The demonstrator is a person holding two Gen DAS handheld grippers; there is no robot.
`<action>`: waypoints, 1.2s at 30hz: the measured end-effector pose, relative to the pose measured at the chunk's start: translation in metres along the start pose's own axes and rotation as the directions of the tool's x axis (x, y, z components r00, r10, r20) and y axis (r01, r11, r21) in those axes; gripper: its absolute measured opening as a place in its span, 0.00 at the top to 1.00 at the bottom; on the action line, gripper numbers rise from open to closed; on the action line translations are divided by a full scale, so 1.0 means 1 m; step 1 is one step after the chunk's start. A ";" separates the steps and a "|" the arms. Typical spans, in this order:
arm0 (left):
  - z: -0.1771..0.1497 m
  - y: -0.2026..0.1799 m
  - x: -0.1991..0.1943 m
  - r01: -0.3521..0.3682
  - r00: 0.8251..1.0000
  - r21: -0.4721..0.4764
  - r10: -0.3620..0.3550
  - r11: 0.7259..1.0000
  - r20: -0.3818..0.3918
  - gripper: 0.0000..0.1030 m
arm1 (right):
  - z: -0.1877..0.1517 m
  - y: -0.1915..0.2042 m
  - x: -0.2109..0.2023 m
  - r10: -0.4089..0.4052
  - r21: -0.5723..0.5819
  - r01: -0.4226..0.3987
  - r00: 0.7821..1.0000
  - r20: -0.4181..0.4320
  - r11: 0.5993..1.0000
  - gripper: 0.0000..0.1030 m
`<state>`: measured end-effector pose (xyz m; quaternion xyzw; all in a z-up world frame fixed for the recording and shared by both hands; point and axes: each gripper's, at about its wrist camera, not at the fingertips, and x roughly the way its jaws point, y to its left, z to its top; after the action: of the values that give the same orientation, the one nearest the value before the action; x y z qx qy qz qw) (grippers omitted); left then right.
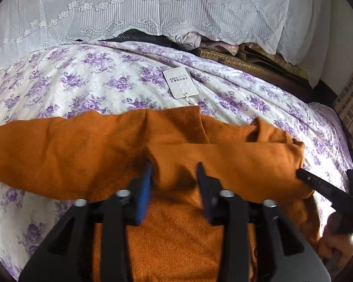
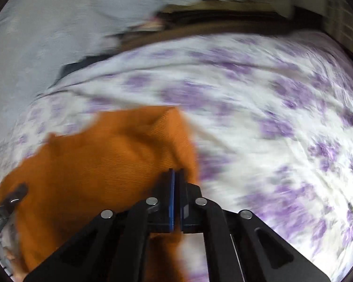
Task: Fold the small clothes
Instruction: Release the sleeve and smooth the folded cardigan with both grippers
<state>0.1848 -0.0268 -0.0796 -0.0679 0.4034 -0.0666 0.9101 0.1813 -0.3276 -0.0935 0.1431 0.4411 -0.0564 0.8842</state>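
Left tool (image 1: 174, 171) stands half spread above the orange garment (image 1: 82, 155), its blue pads (image 1: 144, 188) on either side of a raised fold but not pinching it, so I judge it has let go or is lining up a new bite. Right tool (image 2: 176, 176) is clenched at the garment's right edge; cloth shows under its tips, though the blur keeps me from saying whether any is caught. Holding that edge would let the person carry it across for a fold. Beyond both, the garment lies spread sideways on the flowered bed (image 1: 94, 80), partly doubled over. A white tag (image 1: 180, 82) lies past it, then a lace cover (image 1: 153, 7).
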 end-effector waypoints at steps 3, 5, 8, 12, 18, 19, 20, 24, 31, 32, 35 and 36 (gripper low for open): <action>-0.002 0.000 0.014 -0.013 0.998 0.004 0.014 1.000 -0.066 0.36 | 0.004 -0.013 -0.004 0.053 0.041 -0.052 0.998 -0.016 0.998 1.00; -0.003 0.003 0.016 -0.003 0.997 -0.012 0.002 1.000 -0.077 0.36 | 0.004 -0.012 -0.008 0.001 0.030 -0.001 1.000 0.007 1.000 0.98; 0.000 0.010 0.012 -0.007 0.999 -0.042 0.005 0.999 -0.054 0.36 | 0.004 -0.007 -0.022 0.054 0.061 -0.056 0.997 0.049 0.997 0.95; 0.004 0.023 0.004 -0.006 1.000 -0.103 0.005 0.995 -0.010 0.36 | 0.007 0.023 -0.039 0.112 -0.031 -0.109 0.986 0.122 0.994 0.95; 0.001 -0.002 0.019 0.006 0.997 0.026 -0.004 1.000 -0.079 0.34 | 0.008 0.022 0.017 0.088 -0.026 -0.088 0.996 0.009 0.996 0.98; -0.003 -0.010 0.030 -0.017 0.992 0.069 0.026 0.997 -0.125 0.30 | 0.011 0.018 0.013 0.100 -0.005 -0.100 0.995 -0.007 0.995 0.98; -0.006 -0.018 0.037 -0.063 0.987 0.118 0.080 0.991 -0.138 0.30 | 0.013 0.016 0.005 0.110 0.013 -0.109 0.994 -0.006 0.994 0.97; -0.008 -0.023 0.006 -0.080 0.997 0.140 0.082 0.987 -0.010 0.30 | 0.005 0.022 -0.033 0.157 -0.020 -0.157 0.987 0.017 0.987 0.94; -0.016 -0.030 0.035 -0.077 0.979 0.185 0.109 0.980 -0.172 0.05 | -0.044 0.068 -0.021 0.043 -0.248 -0.049 0.999 -0.028 0.968 0.73; -0.015 -0.026 0.031 -0.062 0.983 0.158 0.088 0.985 -0.161 0.05 | -0.043 0.069 -0.024 0.034 -0.249 -0.041 0.999 -0.031 0.968 0.73; -0.007 -0.013 0.015 -0.036 0.994 0.083 0.045 0.996 -0.102 0.06 | -0.028 0.068 -0.043 0.111 -0.179 -0.107 0.994 0.011 0.978 0.71; -0.004 -0.007 0.012 -0.025 0.995 0.050 0.030 0.998 -0.091 0.06 | -0.028 0.068 -0.045 0.129 -0.175 -0.124 0.991 0.019 0.977 0.71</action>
<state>0.1896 -0.0359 -0.0893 -0.0369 0.4441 -0.0669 0.8927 0.1480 -0.2555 -0.0594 0.0923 0.4209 0.0366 0.9017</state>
